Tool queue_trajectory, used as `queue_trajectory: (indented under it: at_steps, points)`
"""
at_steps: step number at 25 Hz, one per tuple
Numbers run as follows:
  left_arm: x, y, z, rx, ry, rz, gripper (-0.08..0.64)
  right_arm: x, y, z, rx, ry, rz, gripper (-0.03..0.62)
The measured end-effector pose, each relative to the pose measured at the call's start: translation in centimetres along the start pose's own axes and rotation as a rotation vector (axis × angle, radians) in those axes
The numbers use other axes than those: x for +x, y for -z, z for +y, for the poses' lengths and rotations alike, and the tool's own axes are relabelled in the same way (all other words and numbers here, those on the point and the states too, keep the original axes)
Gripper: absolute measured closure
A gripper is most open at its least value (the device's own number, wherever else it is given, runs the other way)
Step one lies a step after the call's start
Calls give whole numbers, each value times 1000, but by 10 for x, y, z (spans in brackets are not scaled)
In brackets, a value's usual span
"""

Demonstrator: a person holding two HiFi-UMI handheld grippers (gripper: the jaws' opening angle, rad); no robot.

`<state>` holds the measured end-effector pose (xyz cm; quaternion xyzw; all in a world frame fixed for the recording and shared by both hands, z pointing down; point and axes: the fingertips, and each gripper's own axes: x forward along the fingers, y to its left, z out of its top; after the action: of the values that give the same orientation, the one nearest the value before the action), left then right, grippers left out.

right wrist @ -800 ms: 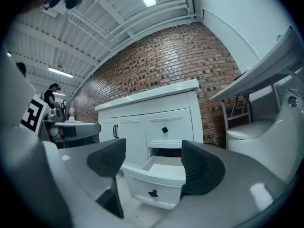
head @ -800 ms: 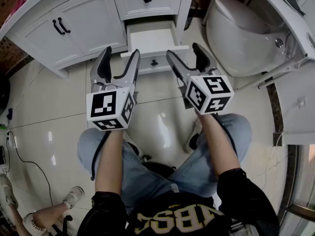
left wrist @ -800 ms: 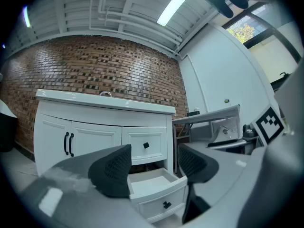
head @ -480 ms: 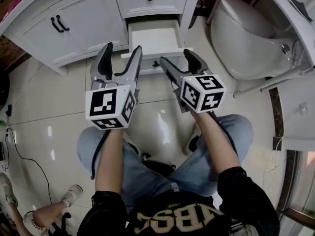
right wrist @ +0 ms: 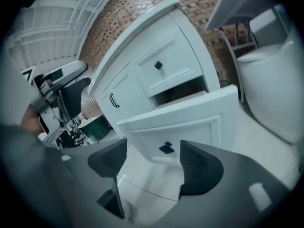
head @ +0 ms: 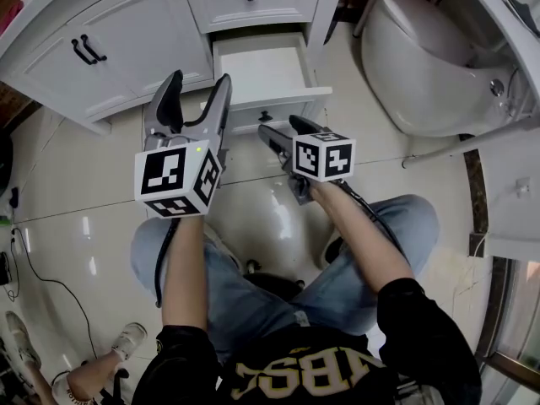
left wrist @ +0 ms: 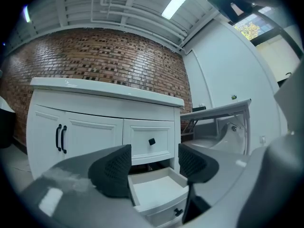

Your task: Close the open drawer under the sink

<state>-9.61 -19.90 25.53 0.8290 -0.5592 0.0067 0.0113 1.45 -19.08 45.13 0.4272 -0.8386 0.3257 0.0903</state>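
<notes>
Drawer [head: 260, 67] open, long axis projecting from vanity [head: 143, 40] toward person [head: 295, 369].

White drawer [head: 261, 70], black knob [head: 265, 116]; red-brown brick wall [left wrist: 95, 56]; cream floor tiles [head: 84, 184].

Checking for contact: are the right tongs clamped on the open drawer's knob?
No, the right tongs stand open, with the knob ahead of them, untouched.

Head view looks steeply down from above the person; the open drawer [head: 263, 67] lies upper centre. Left gripper view faces the cabinet [left wrist: 95, 127] level, low and near. Right gripper view angles downward, closer. All three share the drawer.
</notes>
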Motion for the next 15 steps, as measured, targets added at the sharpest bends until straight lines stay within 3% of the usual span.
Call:
queue_trajectory:
  at_steps: [5,10,12,15]
  points:
    - [16,4,17,-8,-8,0,250,33,22,-21,232,-126,37,283]
    - [40,7,36,-56,-9,-6,250,53,20,-39,356,-174,14,375]
    - [51,8,41,-53,1,-5,250,59,14,-40,389,-203,9,462]
    - [67,20,52,-59,-5,23,250,66,10,-40,401,-237,35,462]
